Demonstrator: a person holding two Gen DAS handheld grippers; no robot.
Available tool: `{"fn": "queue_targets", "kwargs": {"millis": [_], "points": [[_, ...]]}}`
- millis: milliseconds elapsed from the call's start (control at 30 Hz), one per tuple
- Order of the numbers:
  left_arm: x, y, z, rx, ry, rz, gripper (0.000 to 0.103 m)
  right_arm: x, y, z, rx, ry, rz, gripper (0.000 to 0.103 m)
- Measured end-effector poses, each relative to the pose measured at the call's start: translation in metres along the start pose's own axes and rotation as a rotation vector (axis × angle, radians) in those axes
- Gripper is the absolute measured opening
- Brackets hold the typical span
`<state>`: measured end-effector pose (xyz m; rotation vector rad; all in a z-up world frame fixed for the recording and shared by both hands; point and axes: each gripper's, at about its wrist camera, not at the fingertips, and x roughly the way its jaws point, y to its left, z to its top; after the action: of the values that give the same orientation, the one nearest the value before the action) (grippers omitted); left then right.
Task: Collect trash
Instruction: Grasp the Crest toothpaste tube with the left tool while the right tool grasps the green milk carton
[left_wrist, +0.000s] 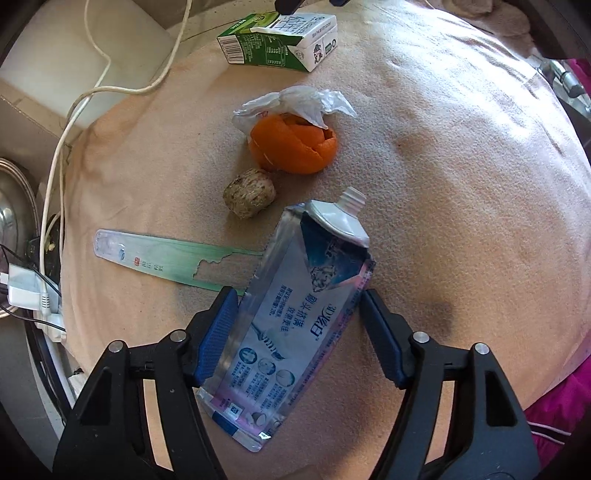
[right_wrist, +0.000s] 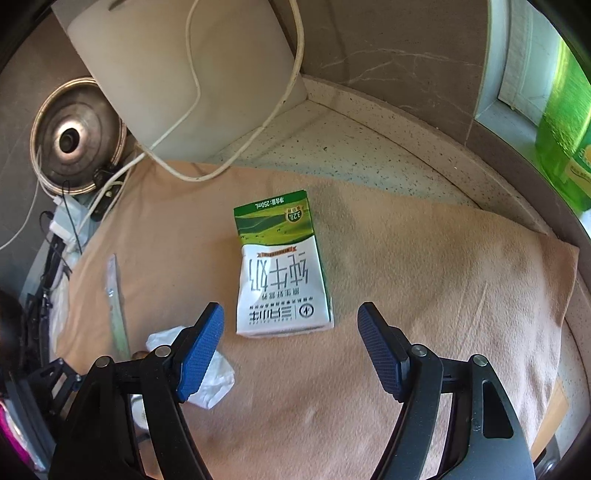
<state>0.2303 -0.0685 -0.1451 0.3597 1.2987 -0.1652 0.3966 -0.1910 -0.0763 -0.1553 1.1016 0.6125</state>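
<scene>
A flattened silver toothpaste tube (left_wrist: 291, 310) lies on the beige cloth (left_wrist: 443, 184) between the open jaws of my left gripper (left_wrist: 297, 299); whether the pads touch it I cannot tell. Beyond it lie a brown stub (left_wrist: 249, 197), an orange peel (left_wrist: 293, 144), a crumpled white wrapper (left_wrist: 295, 101), a torn green wrapper strip (left_wrist: 166, 258) and a green-and-white milk carton (left_wrist: 280, 42). My right gripper (right_wrist: 290, 314) is open just short of the milk carton (right_wrist: 280, 266), which lies flat. The white wrapper (right_wrist: 207, 373) sits by its left finger.
A white cable (left_wrist: 74, 110) runs along the cloth's left edge to a power strip (left_wrist: 29, 291). A white board (right_wrist: 184, 74), a metal lid (right_wrist: 74, 136), a speckled counter (right_wrist: 351, 147) and a green bottle (right_wrist: 565, 129) lie beyond the cloth.
</scene>
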Motion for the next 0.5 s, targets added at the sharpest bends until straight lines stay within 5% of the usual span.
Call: {"fn": "queue_targets", "kwargs": {"millis": [367,500], "points": [[-0.006,0.006,0.003,-0.057,-0.022,-0.053,0.061,0.040,0.015,0.016,-0.070,0.051,-0.076,0.074],[-0.004,0.004,0.003,-0.044,-0.021,-0.032,0.072,0.050,0.017,0.019,-0.079,0.063,-0.086,0.074]]}}
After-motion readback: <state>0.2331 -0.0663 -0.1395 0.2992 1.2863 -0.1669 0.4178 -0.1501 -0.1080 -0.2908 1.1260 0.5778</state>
